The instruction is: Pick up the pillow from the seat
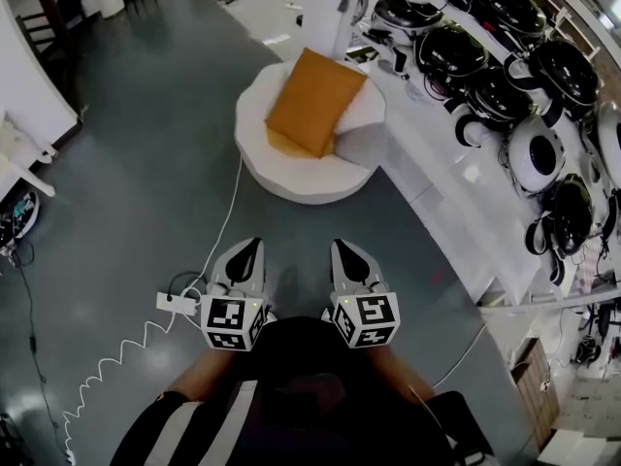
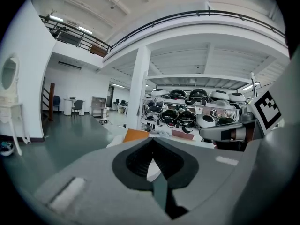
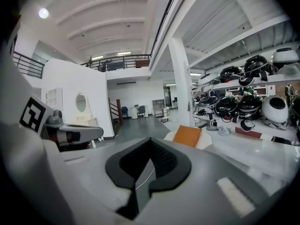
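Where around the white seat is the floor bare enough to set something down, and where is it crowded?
Bare: the grey floor left of the seat, beyond the white cable. Crowded: the shelves of round black-and-white shells on its right.

The left gripper (image 1: 254, 245) and the right gripper (image 1: 341, 245) are pale grey, beak-shaped shells that taper to dark-lined tips. Ribbed black pads (image 2: 140, 161) line their inner faces. Behind each sits a white cube (image 1: 233, 322) printed with black square markers. The person wears a dark top (image 1: 291, 396) with white stripes (image 1: 231, 420).
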